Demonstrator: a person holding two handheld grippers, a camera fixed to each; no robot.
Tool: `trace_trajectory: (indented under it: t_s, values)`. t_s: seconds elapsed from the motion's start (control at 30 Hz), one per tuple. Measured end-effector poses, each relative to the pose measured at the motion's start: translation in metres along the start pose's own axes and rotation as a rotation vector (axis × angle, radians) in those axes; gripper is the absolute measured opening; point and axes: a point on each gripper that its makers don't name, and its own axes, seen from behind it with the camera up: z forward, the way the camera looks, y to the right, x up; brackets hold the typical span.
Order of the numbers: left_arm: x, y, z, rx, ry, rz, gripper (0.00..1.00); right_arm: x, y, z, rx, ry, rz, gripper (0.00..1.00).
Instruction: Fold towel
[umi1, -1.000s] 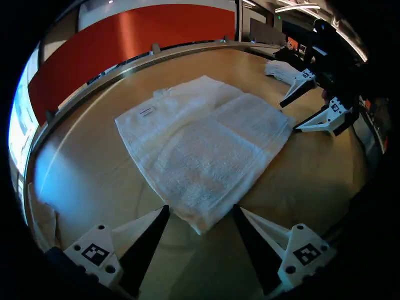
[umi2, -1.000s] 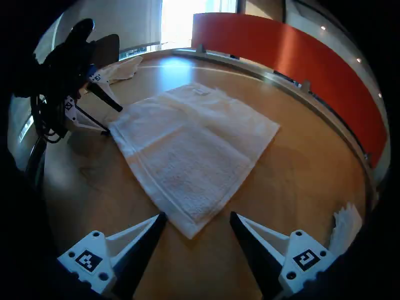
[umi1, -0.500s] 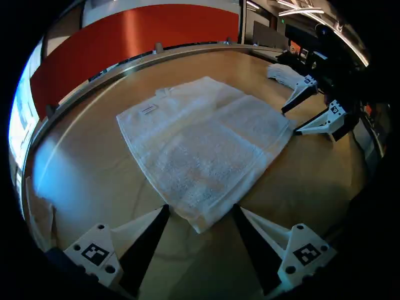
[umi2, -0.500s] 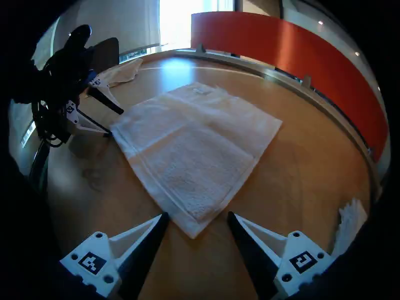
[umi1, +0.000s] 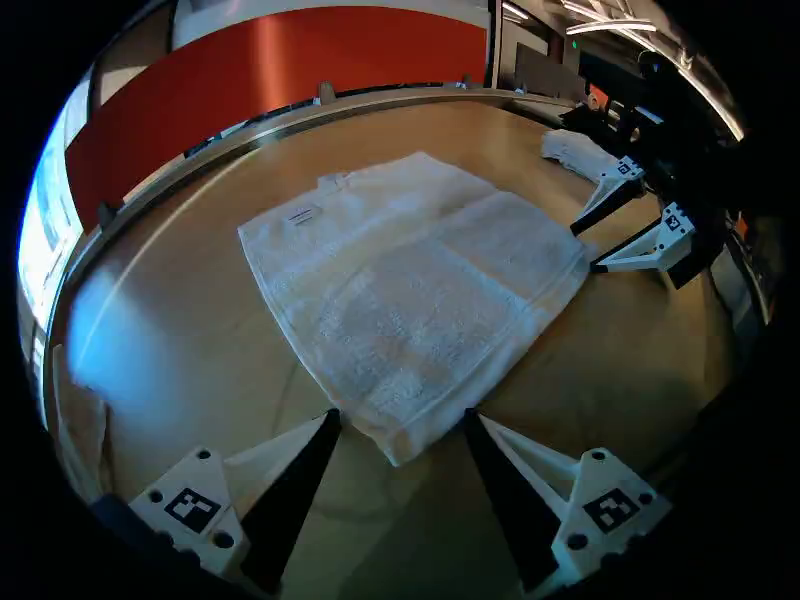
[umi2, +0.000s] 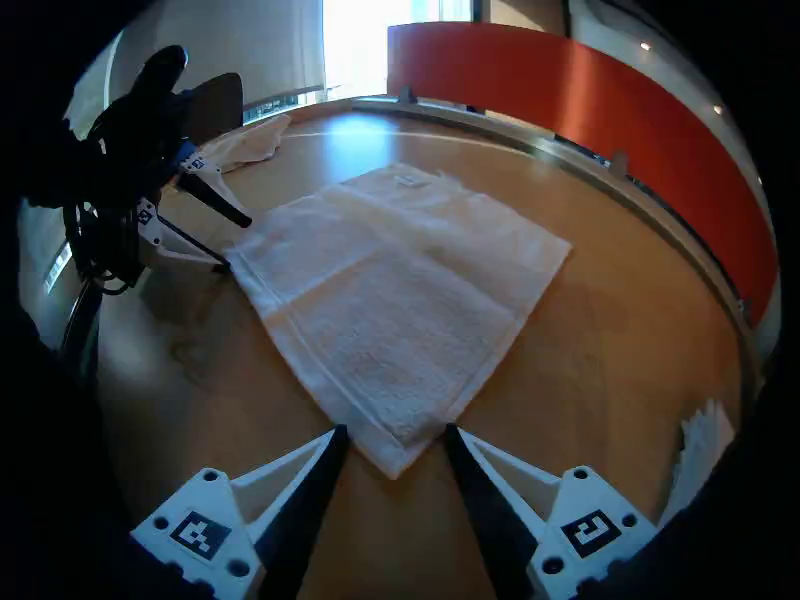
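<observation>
Looking across the wooden worktop (umi1: 170, 330), you have plenty of bare surface, and that is your first hazard. It looks slick, so any sideways drag will likely slide the whole cloth instead of folding it.

The towel (umi1: 420, 290) lies flat in the middle of it, white and already doubled, one layer over another with the edges not quite matched. Lift unevenly and that upper layer can creep, leaving you a crooked fold.

Now your tools. The left gripper (umi1: 400, 415) sits low with its fingers apart, one towel corner lying between them, nothing pinched. The right gripper (umi2: 395, 430) is likewise parted, a bit narrower, straddling another corner with nothing clamped. In the left gripper view you can see it at the far right of the cloth, so you are set on the two ends of one edge.

Close too high and you catch only the top layer, so the bottom one is left on the wood and the fold opens up. Close too low and the fingertips may jam on the worktop and shove the corner away. Raise one hand faster than the other and the cloth twists.

Smallest worry: the little label (umi1: 300, 213) near the far edge could end up showing on the outside if you fold the wrong way.
</observation>
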Motion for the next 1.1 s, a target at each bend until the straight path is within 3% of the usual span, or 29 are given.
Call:
trace_trajectory:
  t_s: [0.23, 0.47, 0.57, 0.7, 0.77, 1.1]
  values:
    - [0.000, 0.002, -0.001, 0.006, -0.011, -0.010, 0.78, 0.001, -0.001, 0.001, -0.006, 0.000, 0.015, 0.52]
    - [-0.001, 0.004, -0.001, 0.011, -0.018, -0.018, 0.56, 0.002, -0.002, 0.001, -0.006, 0.001, 0.024, 0.25]
    - [-0.001, 0.004, -0.001, 0.015, -0.020, -0.024, 0.51, 0.002, -0.004, 0.001, -0.006, 0.000, 0.031, 0.23]
    - [-0.001, 0.000, -0.002, 0.032, -0.027, -0.036, 0.27, 0.002, -0.009, 0.001, 0.010, -0.003, 0.046, 0.20]
    - [-0.001, -0.001, -0.002, 0.040, -0.032, -0.046, 0.22, 0.003, -0.012, 0.002, 0.023, -0.004, 0.051, 0.20]
    - [0.003, 0.003, -0.009, 0.033, -0.030, -0.082, 0.17, 0.013, -0.012, -0.006, 0.007, 0.023, 0.061, 0.16]
